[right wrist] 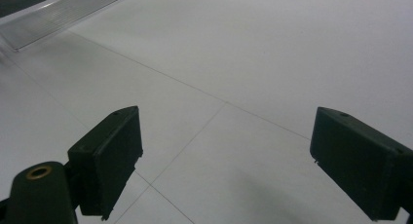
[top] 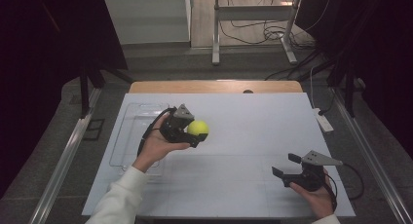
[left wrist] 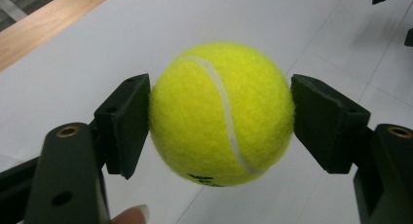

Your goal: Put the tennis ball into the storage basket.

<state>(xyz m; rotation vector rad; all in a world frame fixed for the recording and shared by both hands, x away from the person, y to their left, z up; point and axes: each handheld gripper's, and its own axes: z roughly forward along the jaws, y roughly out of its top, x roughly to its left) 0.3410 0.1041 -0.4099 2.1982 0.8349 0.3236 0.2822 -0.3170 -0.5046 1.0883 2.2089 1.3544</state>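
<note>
Centrally between the two black pads of the left gripper (left wrist: pixel 221 121) sits a tennis ball (left wrist: pixel 221 114), each pad pressing an opposite side at its widest girth, so the round felt cannot roll out; the ball hangs clear of the white table (top: pixel 253 131), lifted above it. Just beyond the left gripper's far side lies a clear plastic tray (top: pixel 127 118), a likely destination. Well apart, the right gripper (top: pixel 286 165) rests low over the table, its jaws spread wide with nothing between them, apparently held in reserve.
</note>
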